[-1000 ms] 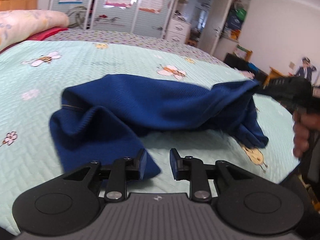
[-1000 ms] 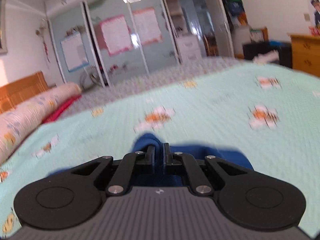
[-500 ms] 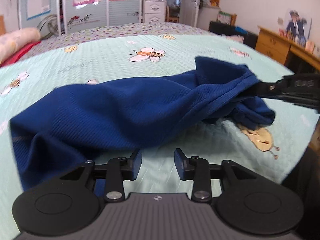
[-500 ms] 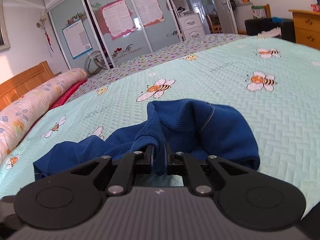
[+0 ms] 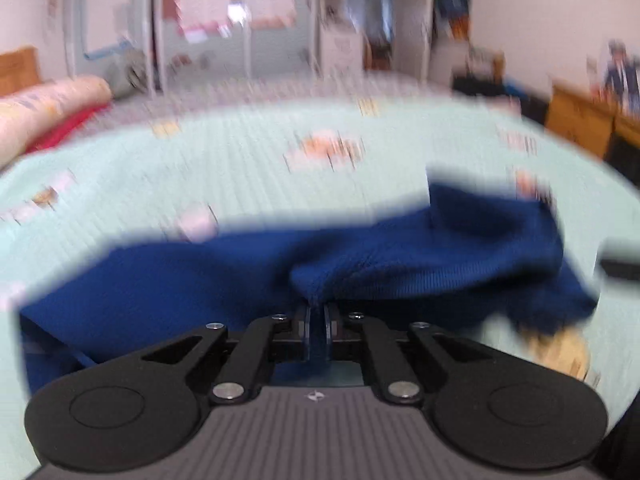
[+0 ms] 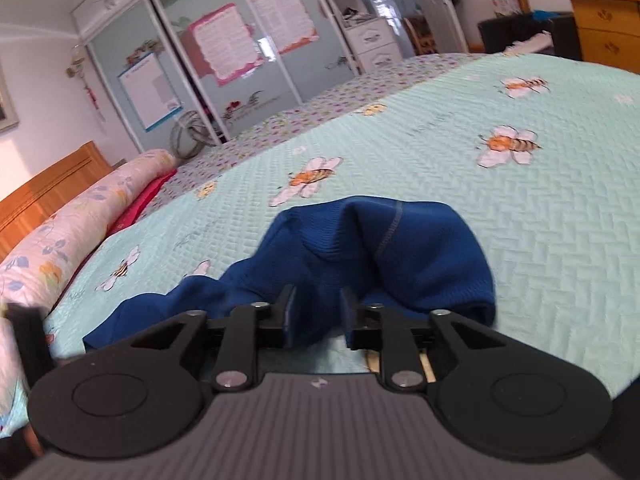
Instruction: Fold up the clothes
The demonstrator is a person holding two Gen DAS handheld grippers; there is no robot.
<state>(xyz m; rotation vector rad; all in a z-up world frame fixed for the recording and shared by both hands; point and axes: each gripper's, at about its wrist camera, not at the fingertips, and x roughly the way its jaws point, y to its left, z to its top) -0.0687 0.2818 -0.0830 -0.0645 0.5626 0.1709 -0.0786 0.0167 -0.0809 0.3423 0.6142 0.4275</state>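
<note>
Lying across my bed (image 6: 560,240), on its pale green quilt printed with bees, is the one thing I am working on: a dark blue knit garment (image 6: 400,256), bunched and rumpled rather than flat, with one end heaped in soft folds right in front of my right hand and the rest trailing off to my left. My left tongs (image 5: 316,322) are pinched together on a ridge of that blue cloth, which rises in a peak straight off the tips; the left view is smeared with motion, so I would only guess it is an edge or hem I have there. My right tongs (image 6: 316,316) stand parted with nothing between them, the cloth lying just beyond the tips. I judge I am in the spreading or re-gripping part of a fold, since the garment shows no neat, squared layers. What comes next, as I read it, asks the right tongs to find a matching edge, so both ends can be drawn taut and laid flat.
</note>
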